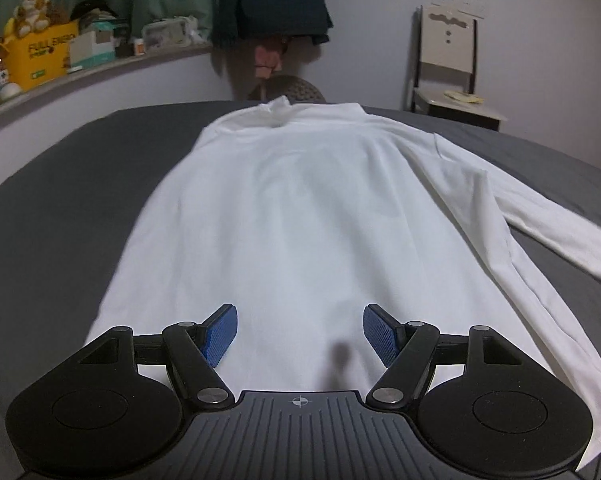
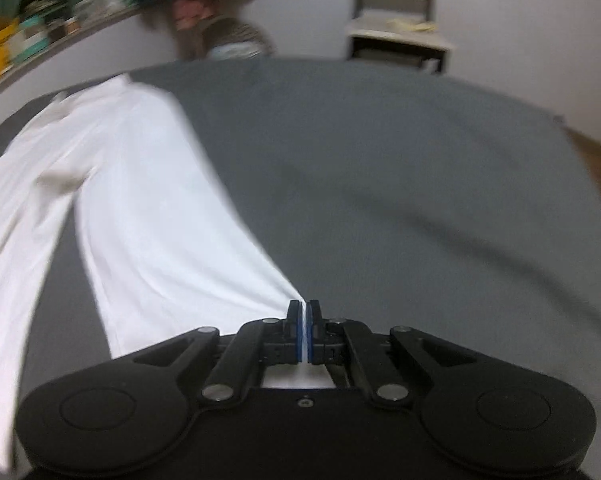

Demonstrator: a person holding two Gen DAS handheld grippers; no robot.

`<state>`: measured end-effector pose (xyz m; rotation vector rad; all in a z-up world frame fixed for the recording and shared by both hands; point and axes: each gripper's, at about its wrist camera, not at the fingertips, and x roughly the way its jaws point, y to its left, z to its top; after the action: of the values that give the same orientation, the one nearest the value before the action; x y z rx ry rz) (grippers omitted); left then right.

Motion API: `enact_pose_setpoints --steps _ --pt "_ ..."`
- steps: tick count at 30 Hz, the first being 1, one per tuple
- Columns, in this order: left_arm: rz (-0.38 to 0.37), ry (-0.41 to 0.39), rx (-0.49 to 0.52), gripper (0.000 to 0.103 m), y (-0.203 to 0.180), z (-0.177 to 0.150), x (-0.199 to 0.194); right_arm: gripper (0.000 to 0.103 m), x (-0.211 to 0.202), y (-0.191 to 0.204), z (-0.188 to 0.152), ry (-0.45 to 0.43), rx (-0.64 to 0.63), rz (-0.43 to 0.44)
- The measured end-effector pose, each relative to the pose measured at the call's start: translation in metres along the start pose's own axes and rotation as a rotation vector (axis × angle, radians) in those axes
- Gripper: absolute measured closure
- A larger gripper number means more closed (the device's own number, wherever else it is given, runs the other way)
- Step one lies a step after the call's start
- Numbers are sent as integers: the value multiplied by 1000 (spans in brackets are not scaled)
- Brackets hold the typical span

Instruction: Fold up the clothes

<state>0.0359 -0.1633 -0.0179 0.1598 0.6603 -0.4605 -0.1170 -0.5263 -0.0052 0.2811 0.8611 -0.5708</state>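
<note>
Yellow cardboard box (image 1: 40,56) on the curved grey ledge (image 1: 100,74) far ahead-left of the left gripper (image 1: 299,334) holds plush toys (image 1: 30,12). White long-sleeved smooth cotton shirt (image 1: 292,208) lies flat on the dark grey bedsheet (image 1: 60,200) directly ahead of the left gripper, whose blue ribbed pads (image 1: 220,334) stand wide apart over the hem. Right gripper (image 2: 303,312) is clamped on the sleeve cuff (image 2: 284,300), fabric stretching ahead-left; beige wooden chair (image 1: 452,64) beyond the bed, view blurred.
</note>
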Motion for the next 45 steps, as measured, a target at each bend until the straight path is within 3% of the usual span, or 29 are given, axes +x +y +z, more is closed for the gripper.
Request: enact_pose_setpoints --steps 5,8,10,12,14,19,26,28,29,30,33,37,40,43,45 --pt "-31 13 8 32 -6 -5 9 100 21 -26 44 -44 57 -116" --pt "-42 12 29 32 -9 -6 12 98 47 -39 51 19 130 -92" --pt "-42 11 52 32 -11 -7 13 86 51 -48 46 35 186 -50" --pt "-40 12 72 32 -12 -7 14 63 37 -65 34 -2 259 -26" --pt "-41 11 83 32 -13 -6 15 59 17 -87 17 -38 339 -15" --pt "-87 12 52 32 -13 -3 15 59 -19 -138 -37 2 553 -6" --pt "-100 24 -15 32 -9 -6 8 60 -29 -144 -93 -16 810 178" --pt "-98 24 -18 32 -10 -8 6 78 -22 -138 -89 -27 820 186" --pt "-95 24 -12 32 -12 -9 6 93 -17 -138 -89 -23 829 196" --pt "-91 25 -5 32 -14 -10 5 96 -14 -137 -89 -21 838 201" --pt "-78 24 25 32 -19 -12 3 97 -24 -139 -82 -76 823 162" --pt "-71 22 64 32 -22 -15 1 99 -63 -156 -46 -238 780 55" --pt "-85 18 83 32 -24 -16 1 100 -77 -176 -12 -308 732 7" --pt "-142 -1 86 32 -26 -17 -3 100 -72 -186 21 -333 682 -31" --pt "-211 -24 78 32 -27 -16 -8 100 -52 -186 31 -280 644 -79"
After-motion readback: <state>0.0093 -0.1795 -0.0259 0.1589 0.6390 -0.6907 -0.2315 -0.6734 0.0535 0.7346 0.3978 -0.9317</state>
